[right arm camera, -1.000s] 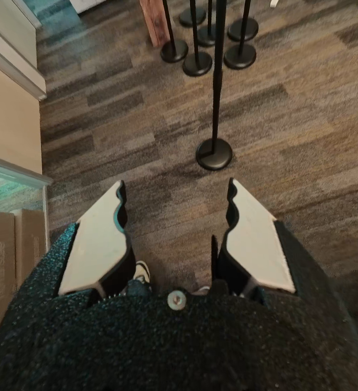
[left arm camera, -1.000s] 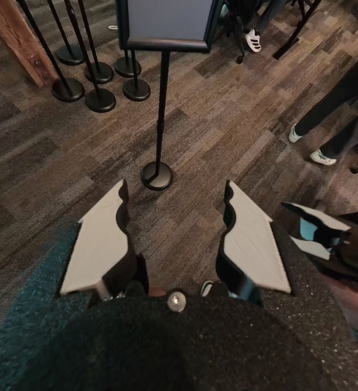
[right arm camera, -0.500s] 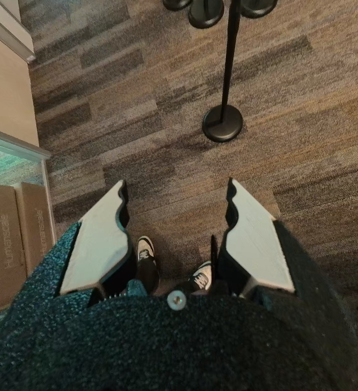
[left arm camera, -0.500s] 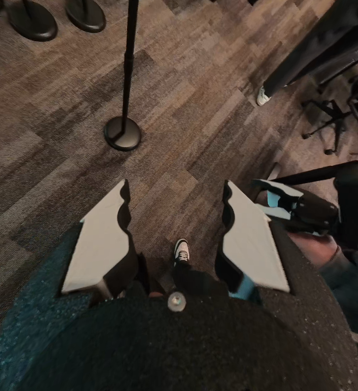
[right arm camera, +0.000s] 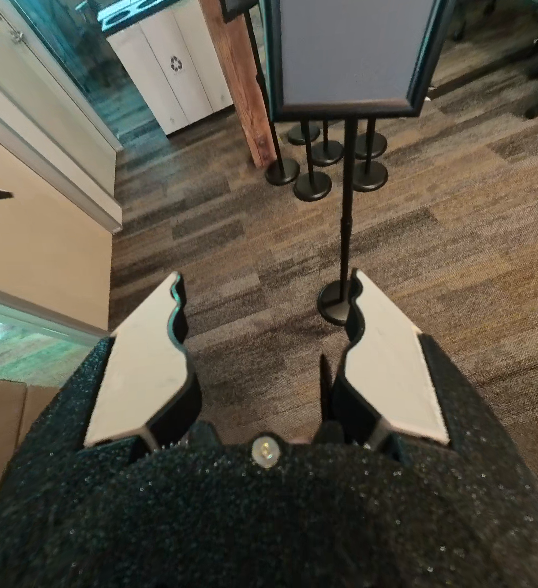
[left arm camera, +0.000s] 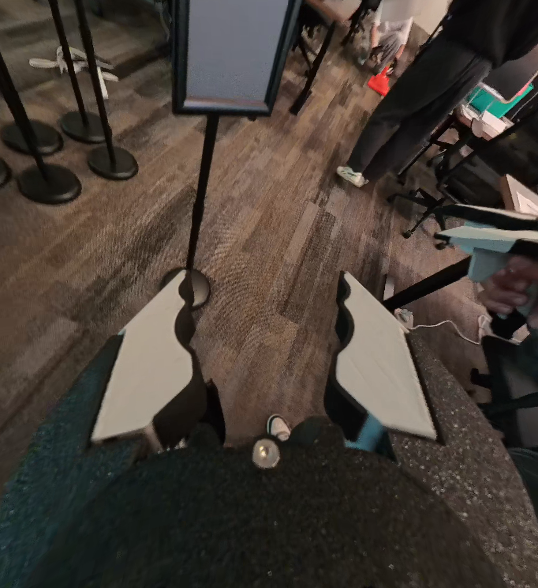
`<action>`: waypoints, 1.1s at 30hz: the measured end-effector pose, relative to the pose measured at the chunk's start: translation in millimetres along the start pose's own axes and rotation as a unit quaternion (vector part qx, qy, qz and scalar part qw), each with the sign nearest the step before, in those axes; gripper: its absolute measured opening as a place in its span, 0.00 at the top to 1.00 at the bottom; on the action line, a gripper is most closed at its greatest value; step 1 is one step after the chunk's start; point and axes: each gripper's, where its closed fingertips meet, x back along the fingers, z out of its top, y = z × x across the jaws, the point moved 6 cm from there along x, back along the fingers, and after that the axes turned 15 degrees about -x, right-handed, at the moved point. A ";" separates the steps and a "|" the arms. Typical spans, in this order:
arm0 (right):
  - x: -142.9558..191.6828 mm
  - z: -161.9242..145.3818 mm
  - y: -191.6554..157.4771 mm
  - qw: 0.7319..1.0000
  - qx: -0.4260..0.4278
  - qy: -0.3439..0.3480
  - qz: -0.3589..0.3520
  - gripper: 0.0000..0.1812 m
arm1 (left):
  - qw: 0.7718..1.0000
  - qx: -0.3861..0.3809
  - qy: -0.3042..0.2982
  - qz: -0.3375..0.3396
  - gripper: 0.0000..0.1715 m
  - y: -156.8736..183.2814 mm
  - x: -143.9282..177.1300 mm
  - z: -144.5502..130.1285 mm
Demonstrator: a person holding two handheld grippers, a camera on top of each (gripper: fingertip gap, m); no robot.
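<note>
Black metal filling the middle of both views: facing a sign stand (left arm camera: 201, 191) planted upright on the striped carpet floor (left arm camera: 277, 206), with a slim pole rising from a round base to a framed blank panel. Holding the left tool (left arm camera: 263, 275) spread wide with nothing between its white fingers, hovering above the floor just short of the stand's base and touching none of it, merely overlapping the base by line of sight. Carrying the right tool (right arm camera: 265, 273) likewise gaping and empty, near the stand and clear of it, off to the stand's right in the left wrist view and gripped there by a hand (left arm camera: 512, 286).

Noting a cluster of similar pole stands (right arm camera: 312, 187) just behind the sign stand, a wooden post (right arm camera: 239, 79) beside those, a person's dark-trousered legs (left arm camera: 404, 127) well off to the stand's right, and a shoe (left arm camera: 278, 426) on the near side of the stand, below the left tool.

Judging the stand by its look: probably stiff, smooth and a little slippery along the painted pole, weighted low at the base yet liable to sway under the panel up top. Most likely best pinched on the pole around mid-height, the panel seeming too wide for these fingers and the base too flat
</note>
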 end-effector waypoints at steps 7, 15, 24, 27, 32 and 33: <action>-57.9 33.4 -12.2 1.000 0.002 0.003 -0.016 0.43 | 0.996 -0.074 0.042 -0.010 0.48 -60.9 -54.5 46.6; -130.4 66.5 7.9 0.995 -0.066 0.047 -0.059 0.46 | 0.994 -0.097 -0.015 -0.057 0.46 -118.0 -123.8 69.2; -164.9 61.3 -5.9 0.985 -0.115 0.053 -0.120 0.44 | 0.979 -0.141 -0.050 -0.139 0.45 -176.7 -164.5 75.2; -181.1 49.3 -23.4 0.980 -0.133 0.039 -0.141 0.41 | 0.969 -0.159 -0.082 -0.172 0.44 -202.5 -175.9 64.4; -210.2 38.5 -70.3 0.966 -0.168 0.066 -0.185 0.41 | 0.949 -0.189 -0.086 -0.237 0.44 -246.2 -174.5 62.1; -217.3 34.2 -82.7 0.962 -0.179 0.071 -0.195 0.40 | 0.944 -0.195 -0.090 -0.252 0.44 -256.1 -173.6 61.7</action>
